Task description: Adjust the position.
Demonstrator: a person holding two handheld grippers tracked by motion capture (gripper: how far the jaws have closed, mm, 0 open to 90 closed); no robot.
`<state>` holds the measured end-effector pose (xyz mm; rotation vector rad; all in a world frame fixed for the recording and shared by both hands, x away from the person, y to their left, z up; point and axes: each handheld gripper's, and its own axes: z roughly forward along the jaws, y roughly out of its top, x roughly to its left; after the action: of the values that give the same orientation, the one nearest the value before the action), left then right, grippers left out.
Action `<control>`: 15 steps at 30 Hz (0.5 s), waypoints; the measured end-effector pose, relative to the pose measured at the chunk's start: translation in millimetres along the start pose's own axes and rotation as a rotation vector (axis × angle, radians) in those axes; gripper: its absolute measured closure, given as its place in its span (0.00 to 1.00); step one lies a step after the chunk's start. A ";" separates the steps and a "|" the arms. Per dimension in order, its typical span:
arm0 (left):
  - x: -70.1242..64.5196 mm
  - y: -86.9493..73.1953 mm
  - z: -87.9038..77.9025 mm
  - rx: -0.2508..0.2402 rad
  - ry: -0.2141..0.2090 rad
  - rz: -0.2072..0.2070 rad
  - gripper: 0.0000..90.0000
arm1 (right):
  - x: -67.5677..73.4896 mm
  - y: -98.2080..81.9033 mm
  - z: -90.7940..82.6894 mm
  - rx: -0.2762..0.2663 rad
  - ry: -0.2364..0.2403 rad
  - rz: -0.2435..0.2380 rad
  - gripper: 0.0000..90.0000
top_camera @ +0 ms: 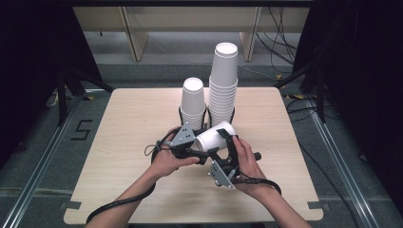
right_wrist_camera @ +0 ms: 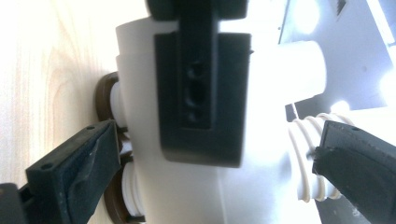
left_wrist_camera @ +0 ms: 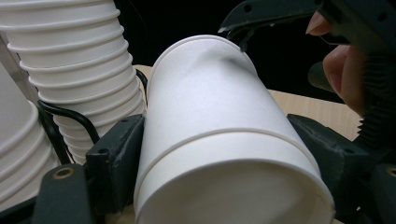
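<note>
Cup point(top_camera: 214, 137) lies on its side above the table point(top_camera: 119, 142), clenched between the jaws of the left claw point(top_camera: 202, 142), its rim toward the left claw's camera. Right claw point(top_camera: 231, 142) stands released beside it, jaws spread wide around the cup without pressing. Two cup stacks point(top_camera: 223, 85) rise just beyond both claws.

Your held cup point(left_wrist_camera: 224, 140) looks matt white paper, smooth with a faint dent. The table point(top_camera: 128, 142) is pale wood-grain laminate; your left gripper point(top_camera: 203, 151) jaws are matt black plastic, scuffed.
</note>
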<state>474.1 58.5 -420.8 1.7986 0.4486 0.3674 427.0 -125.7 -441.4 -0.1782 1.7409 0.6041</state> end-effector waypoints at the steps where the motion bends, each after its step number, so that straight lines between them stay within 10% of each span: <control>1: -0.1 0.1 0.2 0.000 -0.002 -0.001 0.24 | -0.2 0.2 -0.8 0.000 -0.005 0.002 0.01; 15: 4.5 -2.5 -3.5 -0.009 0.014 -0.019 0.24 | -2.0 -3.3 -6.9 0.019 -0.011 -0.026 0.01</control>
<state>476.2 64.2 -422.1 1.7825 0.4730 0.3681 423.0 -132.2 -439.6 -0.1838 1.7304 0.5687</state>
